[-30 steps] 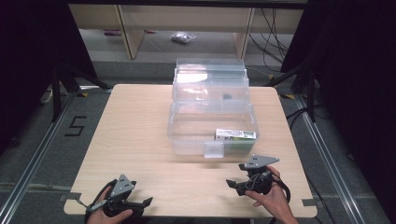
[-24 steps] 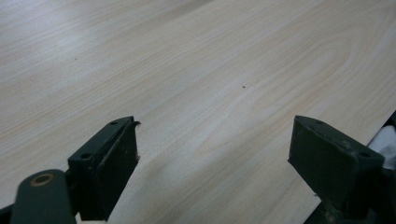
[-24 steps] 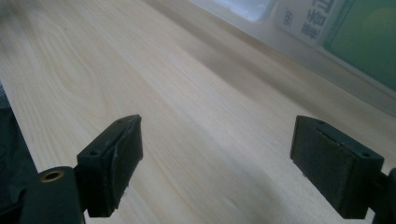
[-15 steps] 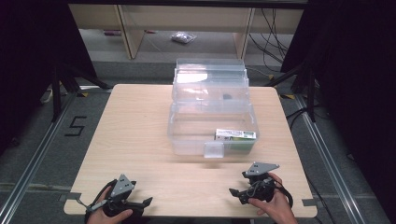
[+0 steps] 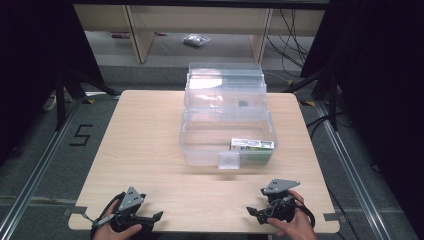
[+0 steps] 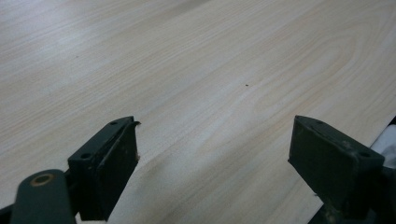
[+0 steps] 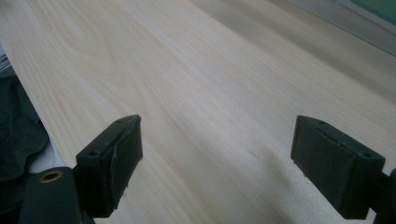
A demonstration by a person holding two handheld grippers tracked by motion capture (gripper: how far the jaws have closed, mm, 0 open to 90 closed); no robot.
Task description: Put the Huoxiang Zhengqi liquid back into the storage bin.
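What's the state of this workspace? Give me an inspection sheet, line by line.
Surface: light wood table, bare around the box.
Job's things: clear plastic box at the table's centre-rear; a green and white carton at its front right.
Clutter: nothing seen on the table.
Grippers: left hand-held gripper and right hand-held gripper at the near edge, jaws open, holding nothing.
Cables: black cables on the floor behind.
Surroundings: small bag on the floor; a "5" marking left of the table.
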